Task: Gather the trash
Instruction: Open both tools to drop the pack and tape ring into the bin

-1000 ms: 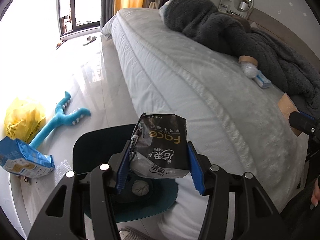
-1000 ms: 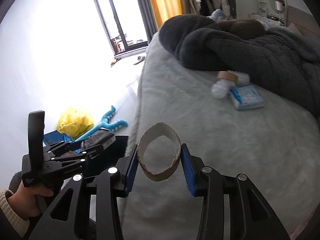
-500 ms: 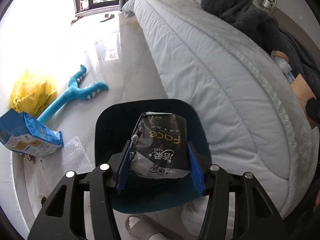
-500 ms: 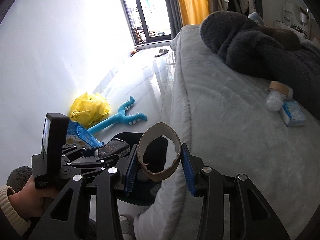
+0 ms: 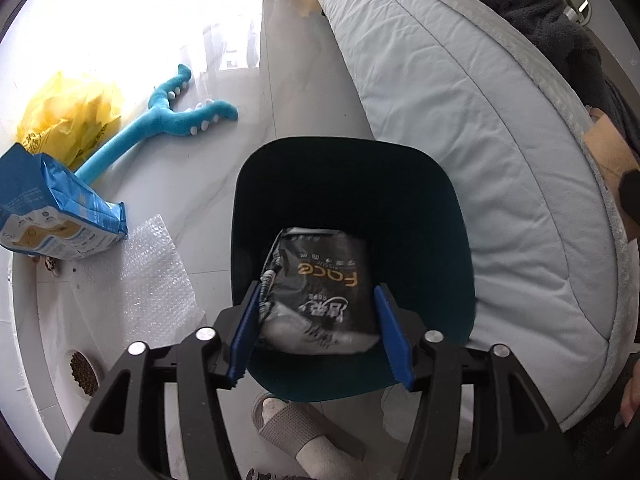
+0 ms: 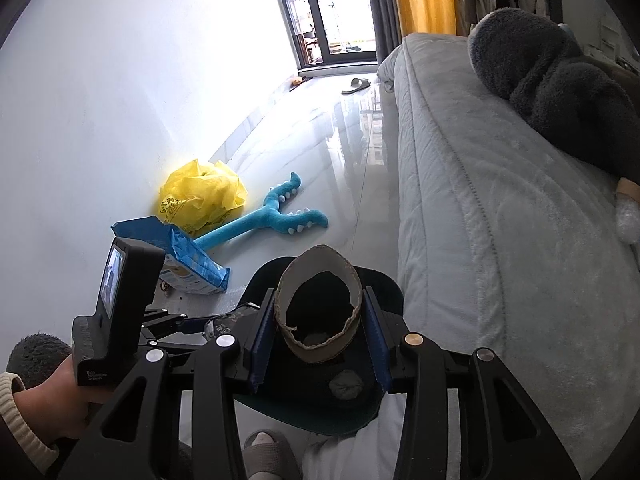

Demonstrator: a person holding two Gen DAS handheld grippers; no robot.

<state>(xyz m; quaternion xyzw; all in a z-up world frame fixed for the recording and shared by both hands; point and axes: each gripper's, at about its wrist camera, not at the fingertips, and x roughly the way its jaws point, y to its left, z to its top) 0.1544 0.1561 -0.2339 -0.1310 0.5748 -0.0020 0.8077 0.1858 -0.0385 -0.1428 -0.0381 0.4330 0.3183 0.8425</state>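
Fingers (image 5: 256, 328) have just spread over the bin (image 5: 448, 216), black packet (image 5: 320, 288) loose between them (right grips tube (image 6: 318, 304)).

Daylight pours in from the balcony door (image 6: 340, 12) at 12 o'clock, blowing out the glossy floor (image 5: 224, 40) around 11. Heavy fisheye bending with black corners. The trash bin (image 5: 352, 184) interior is maybe too dark to read.
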